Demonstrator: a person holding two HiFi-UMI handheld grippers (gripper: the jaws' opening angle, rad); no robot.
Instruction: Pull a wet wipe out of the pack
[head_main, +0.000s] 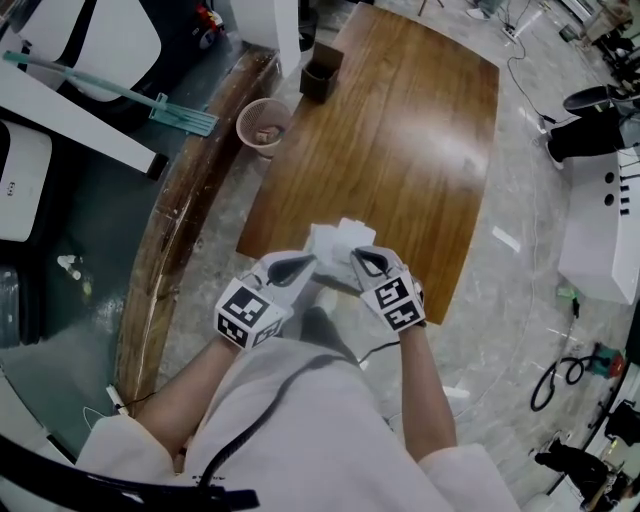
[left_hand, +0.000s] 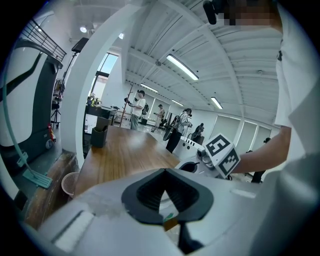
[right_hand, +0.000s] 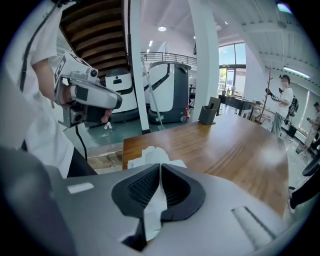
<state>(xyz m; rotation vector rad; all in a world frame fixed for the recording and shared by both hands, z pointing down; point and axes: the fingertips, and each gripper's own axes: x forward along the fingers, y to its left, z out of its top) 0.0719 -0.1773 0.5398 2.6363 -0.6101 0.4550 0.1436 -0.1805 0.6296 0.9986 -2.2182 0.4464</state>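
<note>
At the near edge of the wooden table (head_main: 400, 150), both grippers meet over a white wet wipe pack (head_main: 330, 240). My left gripper (head_main: 300, 268) is shut on the pack. In the left gripper view a white strip of the pack (left_hand: 169, 199) and a green and orange label scrap show between its dark pads. My right gripper (head_main: 362, 262) is shut on a white wet wipe (right_hand: 154, 205). The wipe runs up between the pads and bunches beyond the tips (right_hand: 152, 154). The right gripper's marker cube (left_hand: 222, 154) shows in the left gripper view.
A dark pen holder (head_main: 320, 78) stands at the table's far left end. A pink wastebasket (head_main: 264, 125) and a teal mop (head_main: 150, 100) are on the floor to the left. White machines and cables (head_main: 560, 375) lie to the right. People stand far off.
</note>
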